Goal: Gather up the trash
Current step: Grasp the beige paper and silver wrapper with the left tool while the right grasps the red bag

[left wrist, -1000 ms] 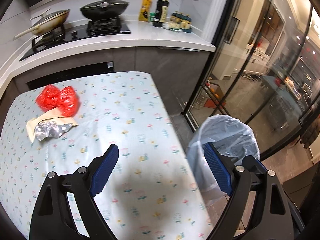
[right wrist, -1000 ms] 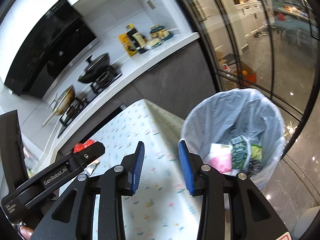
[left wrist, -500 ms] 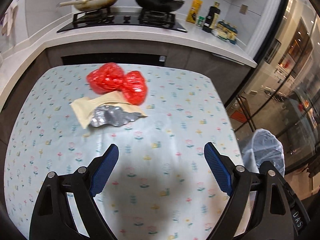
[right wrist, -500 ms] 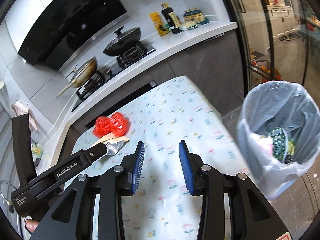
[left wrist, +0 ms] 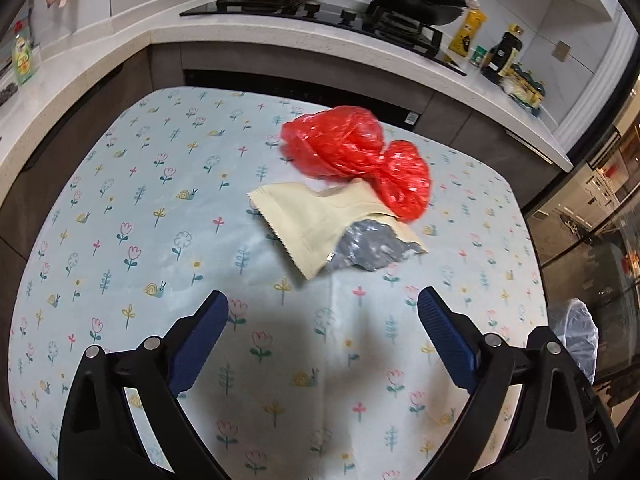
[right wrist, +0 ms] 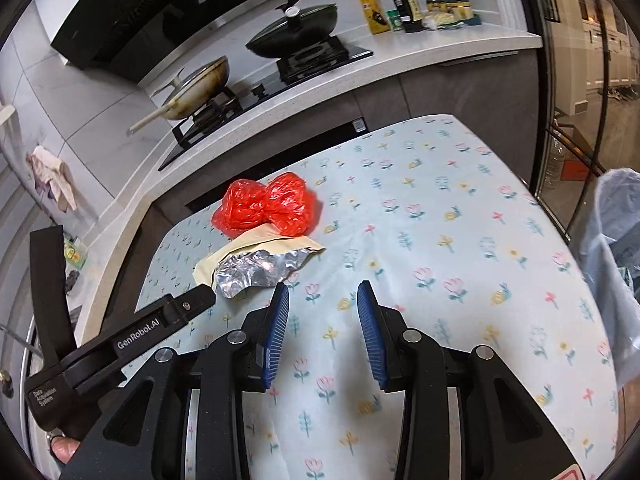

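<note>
Crumpled red plastic bag [left wrist: 354,160] lying toward the far edge of the tabletop [left wrist: 120,208], touching a torn beige paper packet [left wrist: 320,224] just nearer, with a crinkled silver foil lining [left wrist: 370,246] spilling from the packet's torn end. All three pressed into one loose pile, nothing else on the flower-printed cloth. White-lined trash bin [left wrist: 576,336] standing on the floor off the right edge of the tabletop, well apart from the pile.

Left hand-held gripper [left wrist: 322,332] low over the near part of the tabletop, pointed at the pile, jaws spread very wide and just opened further, nothing between them. Right hand-held gripper [right wrist: 323,322] beside it, jaws part-way apart and empty, foil just ahead of its left pad.

Likely trouble from here: thin, light, slippery pieces, so a pinch on the foil alone probably tearing it or sliding the packet away; a wide jaw closing on the heap possibly catching the cloth and dragging it; the red bag, only leaning on the packet, apt to drop off on the way to the bin.

Against the frames a second back: both views then turned toward the bin and the tabletop's right edge, pile small at the far left; now swung round onto the pile, which sits large and central, bin pushed to the margin. Pile itself unmoved. Right jaws unchanged in spread.
</note>
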Action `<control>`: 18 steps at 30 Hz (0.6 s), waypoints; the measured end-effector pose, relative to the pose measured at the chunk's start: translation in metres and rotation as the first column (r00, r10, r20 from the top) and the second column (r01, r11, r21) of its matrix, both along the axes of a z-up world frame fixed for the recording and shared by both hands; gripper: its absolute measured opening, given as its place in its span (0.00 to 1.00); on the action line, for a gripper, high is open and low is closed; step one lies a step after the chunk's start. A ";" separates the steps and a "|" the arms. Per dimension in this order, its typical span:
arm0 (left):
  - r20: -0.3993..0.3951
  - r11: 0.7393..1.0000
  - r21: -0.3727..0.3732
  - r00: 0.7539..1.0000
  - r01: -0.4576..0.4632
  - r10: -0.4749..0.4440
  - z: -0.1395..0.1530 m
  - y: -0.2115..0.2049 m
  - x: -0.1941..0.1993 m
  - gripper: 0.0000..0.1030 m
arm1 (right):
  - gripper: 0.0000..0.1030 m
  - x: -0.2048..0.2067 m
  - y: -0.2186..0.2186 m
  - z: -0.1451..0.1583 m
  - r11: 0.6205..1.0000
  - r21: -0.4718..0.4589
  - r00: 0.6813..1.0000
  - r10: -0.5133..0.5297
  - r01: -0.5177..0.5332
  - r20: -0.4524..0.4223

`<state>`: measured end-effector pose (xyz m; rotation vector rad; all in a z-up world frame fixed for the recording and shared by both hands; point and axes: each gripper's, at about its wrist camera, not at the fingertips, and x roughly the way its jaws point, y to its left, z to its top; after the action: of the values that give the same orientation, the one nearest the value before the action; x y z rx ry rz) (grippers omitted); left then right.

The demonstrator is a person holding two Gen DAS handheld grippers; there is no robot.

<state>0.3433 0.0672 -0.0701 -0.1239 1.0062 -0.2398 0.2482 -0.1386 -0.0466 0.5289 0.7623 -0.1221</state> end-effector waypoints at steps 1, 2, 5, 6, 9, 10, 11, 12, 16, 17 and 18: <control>-0.007 1.000 -0.001 1.000 -0.003 0.003 -0.004 0.001 0.004 0.89 | 0.35 0.008 0.002 -0.003 1.000 -0.002 1.000 0.004 -0.004 -0.004; -0.014 1.000 -0.003 1.000 -0.006 0.006 -0.008 0.002 0.010 0.89 | 0.35 0.014 0.003 -0.005 1.000 -0.004 1.000 0.007 -0.007 -0.007; -0.036 1.000 -0.003 0.999 -0.012 0.012 -0.020 0.000 0.024 0.89 | 0.35 0.033 0.002 -0.012 1.000 -0.003 1.000 0.012 -0.013 -0.015; -0.042 1.000 -0.005 0.999 -0.015 0.015 -0.024 0.000 0.028 0.88 | 0.35 0.039 0.000 -0.014 1.000 -0.001 1.000 0.013 -0.013 -0.016; -0.053 0.999 -0.010 0.998 -0.032 0.032 -0.034 0.002 0.042 0.87 | 0.40 0.059 -0.003 -0.021 1.000 0.005 1.000 0.013 -0.013 -0.019; -0.056 0.999 -0.012 0.998 -0.034 0.033 -0.037 0.002 0.046 0.83 | 0.44 0.066 -0.004 -0.023 1.000 0.006 1.000 0.014 -0.013 -0.018; -0.063 0.999 -0.016 0.998 -0.031 0.030 -0.040 0.002 0.051 0.76 | 0.47 0.073 -0.005 -0.025 1.000 0.006 1.000 0.016 -0.016 -0.017; -0.070 0.999 -0.018 0.997 -0.027 0.026 -0.042 0.002 0.054 0.71 | 0.47 0.080 -0.005 -0.027 1.000 0.003 1.000 0.020 -0.020 -0.018; -0.080 1.000 -0.012 0.997 -0.021 0.020 -0.050 0.005 0.061 0.46 | 0.54 0.111 -0.007 -0.037 0.999 -0.013 0.999 0.039 -0.039 -0.024; -0.078 1.000 -0.006 0.997 -0.018 0.018 -0.052 0.006 0.062 0.37 | 0.55 0.118 -0.007 -0.040 0.999 -0.009 0.999 0.044 -0.044 -0.025; -0.073 1.000 -0.002 0.997 -0.015 0.014 -0.052 0.007 0.063 0.32 | 0.56 0.125 -0.008 -0.043 0.999 -0.004 0.998 0.048 -0.049 -0.029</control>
<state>0.4066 0.0740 -0.1223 -0.1427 1.0774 -0.2245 0.3732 -0.1462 -0.0892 0.5051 0.8021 -0.0865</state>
